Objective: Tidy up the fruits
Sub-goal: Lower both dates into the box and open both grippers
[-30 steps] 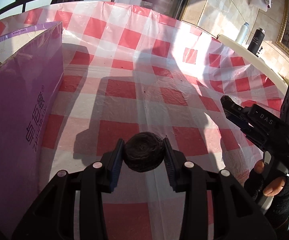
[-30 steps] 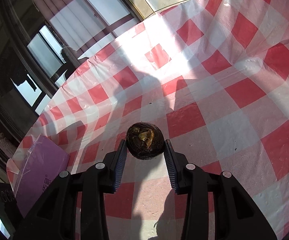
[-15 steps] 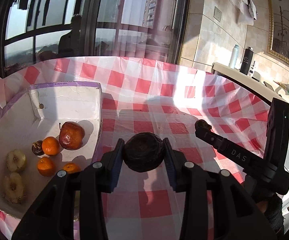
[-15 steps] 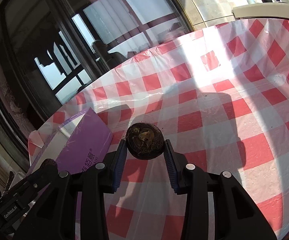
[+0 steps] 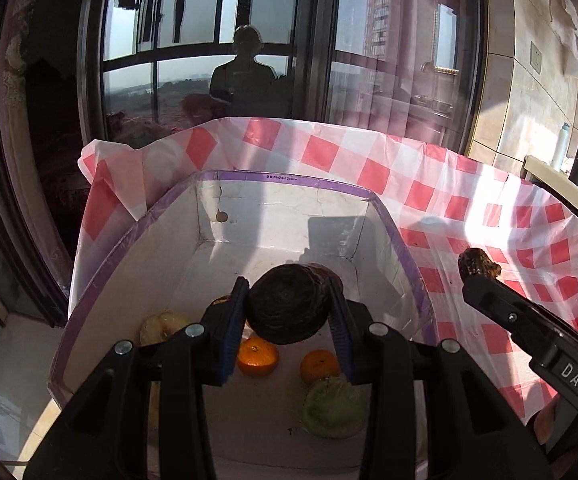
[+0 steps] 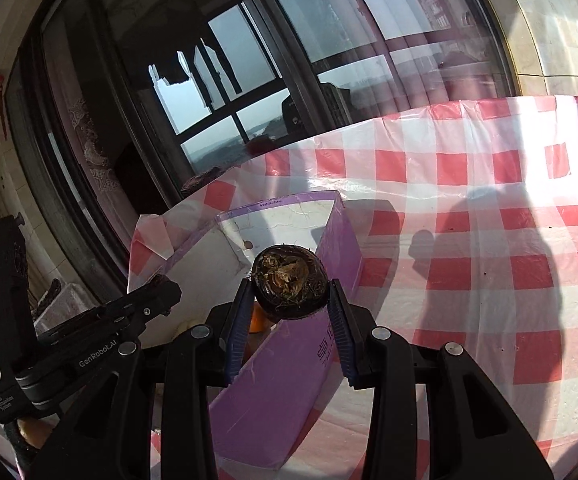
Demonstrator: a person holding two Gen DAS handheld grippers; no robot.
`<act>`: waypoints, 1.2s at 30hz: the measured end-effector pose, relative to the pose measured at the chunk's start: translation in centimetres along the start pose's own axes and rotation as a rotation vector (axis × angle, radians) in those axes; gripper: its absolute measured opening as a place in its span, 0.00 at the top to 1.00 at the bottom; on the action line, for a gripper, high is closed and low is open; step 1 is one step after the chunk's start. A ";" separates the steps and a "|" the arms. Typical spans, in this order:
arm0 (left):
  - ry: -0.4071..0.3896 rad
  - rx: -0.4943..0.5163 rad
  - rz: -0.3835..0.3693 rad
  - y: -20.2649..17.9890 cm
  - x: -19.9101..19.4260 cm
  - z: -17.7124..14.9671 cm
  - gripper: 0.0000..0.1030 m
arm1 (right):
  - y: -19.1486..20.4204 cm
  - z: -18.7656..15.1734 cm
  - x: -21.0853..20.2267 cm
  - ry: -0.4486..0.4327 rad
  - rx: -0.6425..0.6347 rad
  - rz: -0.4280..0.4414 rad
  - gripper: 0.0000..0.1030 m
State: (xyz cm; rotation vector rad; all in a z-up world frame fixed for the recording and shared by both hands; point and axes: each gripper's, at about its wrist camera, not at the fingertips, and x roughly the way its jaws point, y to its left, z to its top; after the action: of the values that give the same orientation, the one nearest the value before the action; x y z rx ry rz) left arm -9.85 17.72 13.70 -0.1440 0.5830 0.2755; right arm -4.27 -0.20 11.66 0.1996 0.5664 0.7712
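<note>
The purple box (image 5: pixel 405 252) stands at the counter's (image 5: pixel 469 200) left edge. Your left gripper (image 5: pixel 289 320) holds a dark round fruit (image 5: pixel 287 308) above it; your right gripper (image 6: pixel 289 304) holds another dark fruit (image 6: pixel 289 282) beside its right wall.

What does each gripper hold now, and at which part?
Each holds a dark round fruit by its sides, between the fingers: the left gripper one fruit, the right gripper another fruit.
</note>
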 end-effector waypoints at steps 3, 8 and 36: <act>0.024 -0.018 0.040 2.2 1.1 1.0 0.62 | 1.9 0.3 1.6 0.027 -0.052 0.009 0.63; 0.080 -0.006 0.077 4.9 3.1 2.8 0.62 | 4.5 1.0 5.2 0.126 -0.161 -0.034 0.63; 0.444 -0.005 -0.075 6.4 9.1 1.9 0.55 | 8.0 -1.4 13.7 0.526 -0.547 -0.279 0.53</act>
State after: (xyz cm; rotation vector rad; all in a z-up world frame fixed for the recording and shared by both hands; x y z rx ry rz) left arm -3.43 26.18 9.81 -0.2344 1.0145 0.1721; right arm -1.91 15.07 7.89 -0.5939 0.8319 0.6771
